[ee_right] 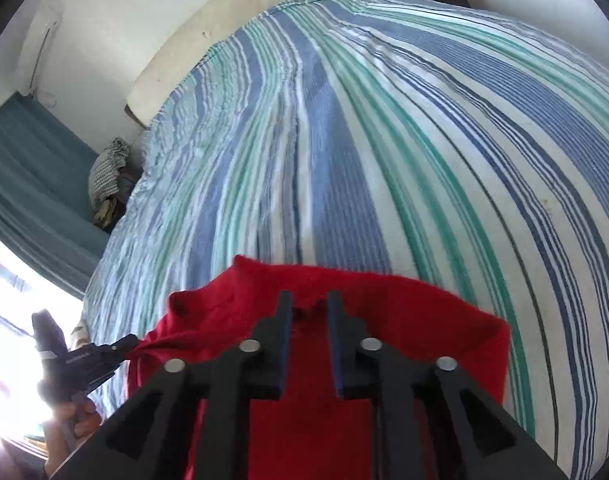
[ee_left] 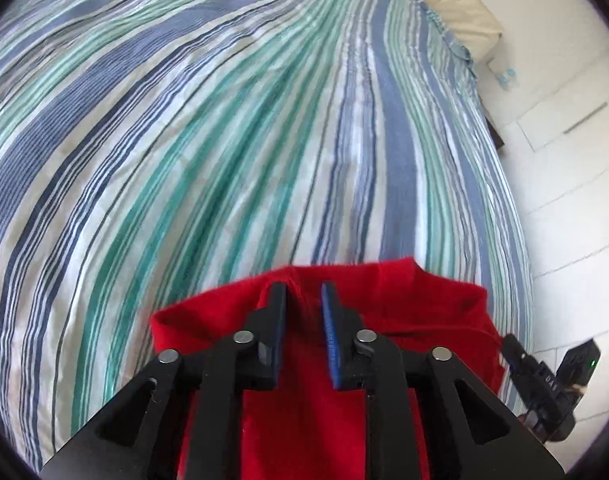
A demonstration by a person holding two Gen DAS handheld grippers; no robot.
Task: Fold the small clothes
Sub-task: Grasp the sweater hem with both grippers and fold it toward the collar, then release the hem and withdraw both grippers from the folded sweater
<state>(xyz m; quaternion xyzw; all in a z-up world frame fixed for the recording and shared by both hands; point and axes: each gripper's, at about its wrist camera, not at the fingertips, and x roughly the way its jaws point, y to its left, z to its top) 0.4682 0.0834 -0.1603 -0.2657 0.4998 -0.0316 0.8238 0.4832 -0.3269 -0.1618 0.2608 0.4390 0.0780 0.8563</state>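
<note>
Now your left gripper point(ee_left: 304, 292) and right gripper point(ee_right: 309, 300) both stand apart over the red garment point(ee_left: 416, 292) on the striped bedspread point(ee_left: 224, 140), pinching nothing. It looks soft, light and floppy, so grip its hem corners.

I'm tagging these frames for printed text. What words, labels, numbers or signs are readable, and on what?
Nothing reads clearly.
Left wrist view: pale marking on the right gripper body, upside down and too blurred to read.
Right wrist view: pale lettering on the left gripper body, too small and blurred.
Red garment and striped bedspread: no text.
</note>
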